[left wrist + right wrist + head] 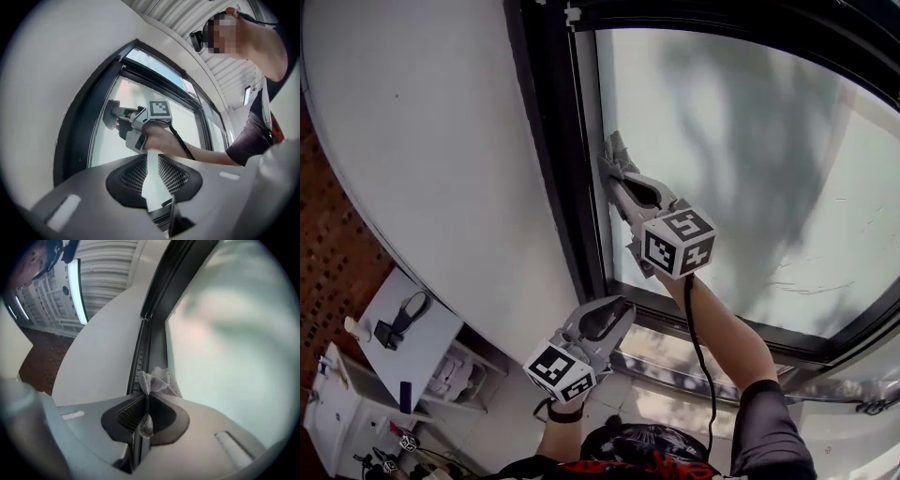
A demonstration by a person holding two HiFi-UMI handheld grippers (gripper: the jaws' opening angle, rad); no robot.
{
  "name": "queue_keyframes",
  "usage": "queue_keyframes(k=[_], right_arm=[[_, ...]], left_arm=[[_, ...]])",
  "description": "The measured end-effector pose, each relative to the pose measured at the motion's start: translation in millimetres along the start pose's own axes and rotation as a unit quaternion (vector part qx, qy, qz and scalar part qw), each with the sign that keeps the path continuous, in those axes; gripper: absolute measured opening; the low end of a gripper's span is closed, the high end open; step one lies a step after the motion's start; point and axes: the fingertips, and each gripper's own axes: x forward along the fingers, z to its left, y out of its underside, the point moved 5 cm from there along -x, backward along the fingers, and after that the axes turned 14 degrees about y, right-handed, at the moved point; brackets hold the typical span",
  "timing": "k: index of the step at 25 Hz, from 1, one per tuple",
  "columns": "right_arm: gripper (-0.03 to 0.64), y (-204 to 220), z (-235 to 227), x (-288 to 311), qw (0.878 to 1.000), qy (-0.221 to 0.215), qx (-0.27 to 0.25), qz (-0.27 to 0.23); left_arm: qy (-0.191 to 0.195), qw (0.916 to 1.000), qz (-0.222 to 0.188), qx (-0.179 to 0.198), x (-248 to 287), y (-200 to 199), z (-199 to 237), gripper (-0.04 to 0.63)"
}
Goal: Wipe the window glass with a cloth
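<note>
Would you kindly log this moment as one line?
right tongs: shut on cloth | cloth: at window glass, beside frame | left tongs: open, empty

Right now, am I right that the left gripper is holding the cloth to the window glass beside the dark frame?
Not quite. It is the right gripper that holds the cloth to the window glass beside the dark frame. The right gripper view shows its jaws closed on the cloth.

Head view faces window glass (750,169); gripper views share it, right closest
</note>
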Motion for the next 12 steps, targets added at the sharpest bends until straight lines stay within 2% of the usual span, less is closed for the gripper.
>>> queue_keyframes(k=[2,4,8,10,12], right_arm=[[0.026,7,5,8,1.000,-0.008,0.002,0.013],[0.026,6,-10,-2,1.000,0.019,-0.011,0.011],[0.026,-15,-77,-74,0.991,0.125,-0.045,-0.022],[0.026,-30,-116,-120,0.981,0.180,-0.056,-0.047],[0.026,-45,-157,-175,0.965,0.245,-0.066,-0.062]], left_arm=[[-0.005,1.0000,0.000,-0.003,-4,-1,3,0.064],[0.004,1.0000,0.001,-0.005,0,-1,2,0.064],[0.053,0.9985,0.002,-0.012,30,3,-5,0.064],[0.077,0.9969,0.002,-0.015,49,7,-8,0.063],[0.109,0.9938,0.002,-0.020,72,12,-15,0.063]])
